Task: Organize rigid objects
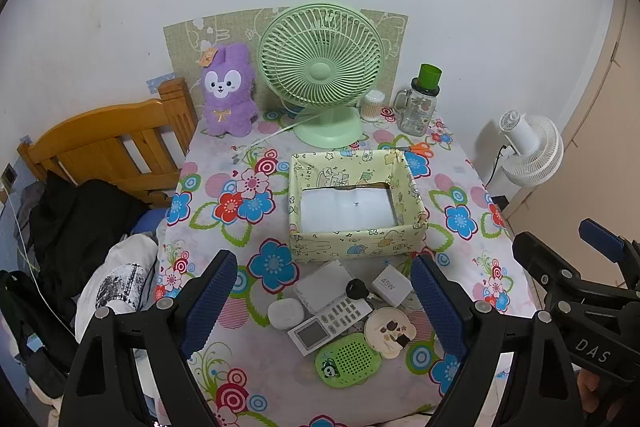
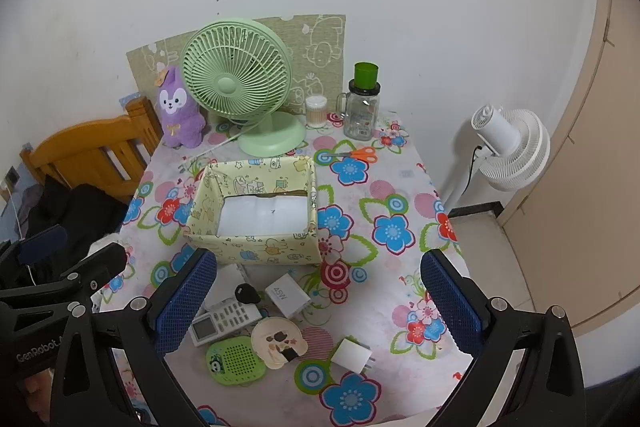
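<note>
Both the left gripper (image 1: 324,301) and right gripper (image 2: 320,301) are hovering released and empty over the small rigid items (image 1: 344,311) lying clustered at the worktop's (image 1: 224,227) 6 o'clock edge, just before the empty box (image 1: 356,195) waiting centrally to receive them.

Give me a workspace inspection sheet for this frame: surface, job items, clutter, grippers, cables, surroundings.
Surface: table under a floral cloth, crowded.
Job's things: yellow patterned box mid-table, only a white liner in it; in front of it 45W charger, remote, black key fob, green speaker, round cream compact, white plug adapter, white earbud case.
Clutter: green fan, purple plush, glass jar, cotton swabs, scissors.
Grippers: left gripper and right gripper open, empty, above the pile.
Cables: fan's white cord on the cloth.
Surroundings: wooden bed frame, white fan at the wall.
</note>
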Demonstrator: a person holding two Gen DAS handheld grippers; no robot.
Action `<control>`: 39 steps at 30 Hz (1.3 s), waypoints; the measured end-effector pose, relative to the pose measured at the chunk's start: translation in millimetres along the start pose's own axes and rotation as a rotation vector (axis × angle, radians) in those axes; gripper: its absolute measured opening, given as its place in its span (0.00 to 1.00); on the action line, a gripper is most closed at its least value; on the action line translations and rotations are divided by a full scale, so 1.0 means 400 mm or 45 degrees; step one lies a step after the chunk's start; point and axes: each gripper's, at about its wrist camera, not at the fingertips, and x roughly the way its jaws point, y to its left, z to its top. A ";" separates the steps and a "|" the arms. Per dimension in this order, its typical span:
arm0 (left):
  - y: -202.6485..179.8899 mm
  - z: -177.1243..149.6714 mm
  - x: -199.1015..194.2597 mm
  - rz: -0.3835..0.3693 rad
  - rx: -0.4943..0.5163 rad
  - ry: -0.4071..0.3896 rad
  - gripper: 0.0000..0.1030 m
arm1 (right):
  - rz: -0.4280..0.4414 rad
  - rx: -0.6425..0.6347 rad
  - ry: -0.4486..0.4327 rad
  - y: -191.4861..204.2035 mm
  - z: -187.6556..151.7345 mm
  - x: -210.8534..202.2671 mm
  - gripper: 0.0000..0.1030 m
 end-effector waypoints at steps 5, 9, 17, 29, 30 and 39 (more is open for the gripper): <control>0.000 0.002 -0.002 0.001 0.008 -0.003 0.87 | -0.004 -0.002 0.002 0.000 0.000 0.000 1.00; 0.000 0.001 -0.002 -0.007 0.013 -0.005 0.87 | -0.011 0.004 0.005 -0.006 0.001 -0.003 1.00; -0.012 0.002 -0.005 -0.011 0.031 -0.009 0.87 | -0.024 0.010 0.007 -0.007 0.003 -0.008 1.00; -0.019 0.004 -0.010 -0.001 0.045 -0.024 0.87 | -0.024 0.014 0.004 -0.009 0.006 -0.012 1.00; -0.019 0.006 -0.011 -0.001 0.046 -0.025 0.87 | -0.022 0.017 0.005 -0.008 0.006 -0.013 1.00; -0.014 0.002 -0.003 -0.010 0.075 -0.030 0.88 | -0.023 0.048 -0.014 -0.007 -0.002 -0.015 1.00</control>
